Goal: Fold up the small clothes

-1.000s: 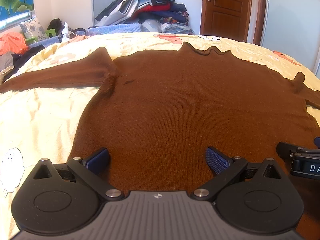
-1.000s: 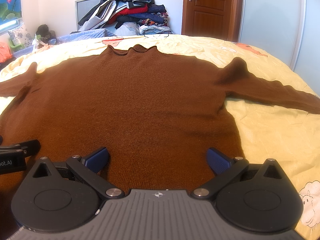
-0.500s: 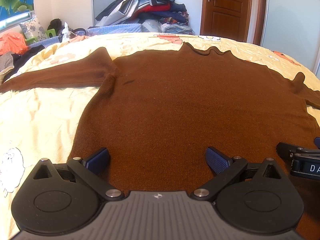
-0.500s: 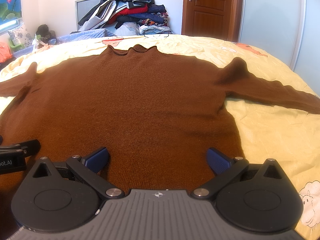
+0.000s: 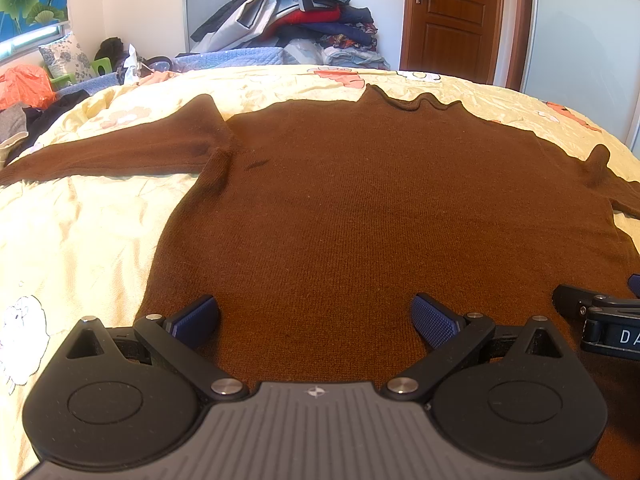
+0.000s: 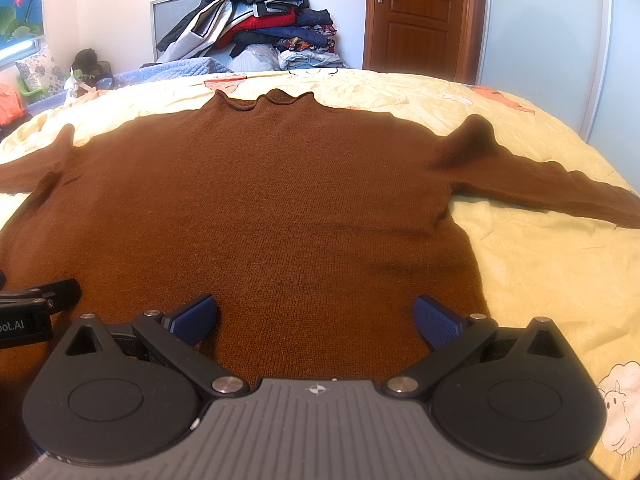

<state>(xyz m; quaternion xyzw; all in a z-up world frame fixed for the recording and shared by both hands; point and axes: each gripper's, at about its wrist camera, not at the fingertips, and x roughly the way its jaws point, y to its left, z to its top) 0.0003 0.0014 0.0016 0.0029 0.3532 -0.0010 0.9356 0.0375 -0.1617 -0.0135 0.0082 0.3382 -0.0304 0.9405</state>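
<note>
On the yellow printed bed cover (image 5: 92,232), a brown knitted sweater (image 5: 380,208) is lying flat, sleeves spread; the left hand-held gripper (image 5: 316,320) is hovering released over its hem. From the right wrist, the right hand-held gripper (image 6: 316,318) is likewise gaping over the hem.

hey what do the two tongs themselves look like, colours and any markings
Both match: the left tongs and right tongs have matte black linkage arms with silver pivot screws, two round black discs, a ribbed grey body bearing a small compass-like emblem, and blue textured pads. Each view catches the other tool's black side with partial white lettering, "DA" and "oot.AI". No cables or sleeves show.
</note>
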